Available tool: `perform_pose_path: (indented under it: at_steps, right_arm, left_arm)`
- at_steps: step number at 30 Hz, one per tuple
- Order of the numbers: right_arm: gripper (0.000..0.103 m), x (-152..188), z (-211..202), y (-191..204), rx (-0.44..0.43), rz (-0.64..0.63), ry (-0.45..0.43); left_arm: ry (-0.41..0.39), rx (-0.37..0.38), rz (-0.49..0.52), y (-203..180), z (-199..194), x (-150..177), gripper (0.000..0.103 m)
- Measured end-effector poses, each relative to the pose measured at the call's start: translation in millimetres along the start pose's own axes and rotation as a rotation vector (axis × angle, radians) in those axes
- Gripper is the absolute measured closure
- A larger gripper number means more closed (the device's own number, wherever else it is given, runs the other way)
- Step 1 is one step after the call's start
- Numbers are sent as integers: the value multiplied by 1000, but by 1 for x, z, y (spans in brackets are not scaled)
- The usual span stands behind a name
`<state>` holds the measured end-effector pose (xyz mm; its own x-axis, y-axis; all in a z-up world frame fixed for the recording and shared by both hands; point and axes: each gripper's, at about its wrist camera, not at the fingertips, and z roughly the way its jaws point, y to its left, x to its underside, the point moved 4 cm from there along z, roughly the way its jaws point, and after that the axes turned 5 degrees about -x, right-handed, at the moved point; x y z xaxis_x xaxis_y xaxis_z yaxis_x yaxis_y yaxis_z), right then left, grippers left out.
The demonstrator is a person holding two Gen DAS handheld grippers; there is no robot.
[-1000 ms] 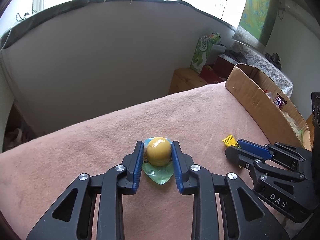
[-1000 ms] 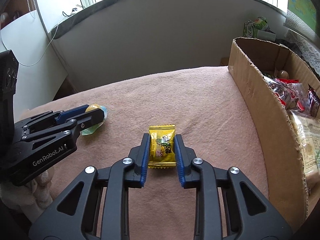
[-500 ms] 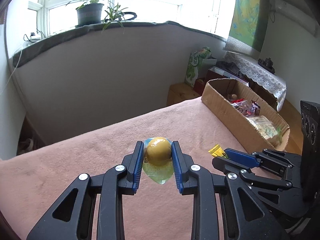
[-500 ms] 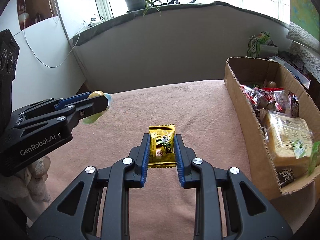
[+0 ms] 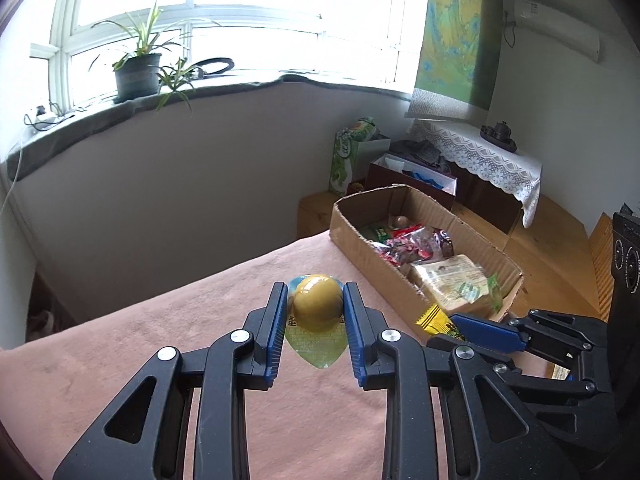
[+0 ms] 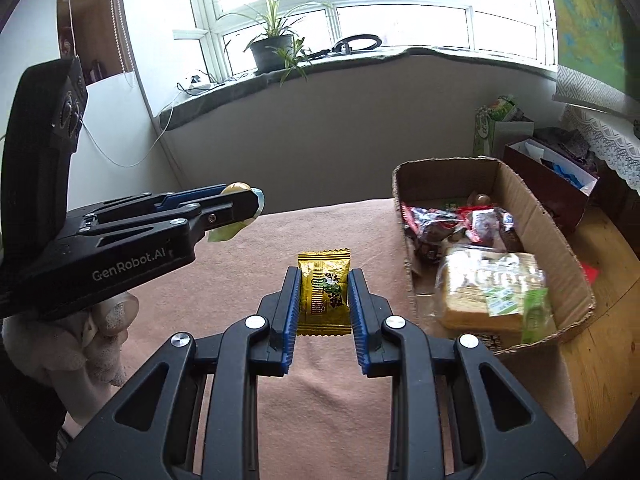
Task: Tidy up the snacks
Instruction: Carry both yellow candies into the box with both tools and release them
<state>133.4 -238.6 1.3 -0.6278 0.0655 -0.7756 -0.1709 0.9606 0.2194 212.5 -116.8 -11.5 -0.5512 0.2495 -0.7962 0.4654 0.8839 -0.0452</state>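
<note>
Both grippers have risen off the blanket (image 6: 340, 420) since the earlier frame. Left gripper (image 5: 316, 308) pinches the egg pack (image 5: 316, 320); right gripper (image 6: 325, 300) clamps the yellow sachet (image 6: 324, 292), both held clear of the cloth. Box (image 6: 560, 248), open-topped and part filled, lies to the right with an unobstructed path over its near wall.

Daylight floods in through the overexposed window (image 5: 240, 4); both views stay sharp, with fisheye-bent, dark-vignetted edges.
</note>
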Motion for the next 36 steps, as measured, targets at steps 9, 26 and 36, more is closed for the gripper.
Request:
perform_pose_path:
  at_steps: [9, 26, 36]
  right_arm:
    - [78, -13, -38, -71, 79, 41, -44]
    - [78, -58, 5, -147, 126, 51, -10]
    - [78, -47, 35, -171, 115, 76, 65]
  left_arm:
    - [22, 80, 5, -54, 28, -18, 77]
    - [109, 43, -15, -90, 118, -55, 77]
    - [163, 40, 4, -104, 150, -51, 76]
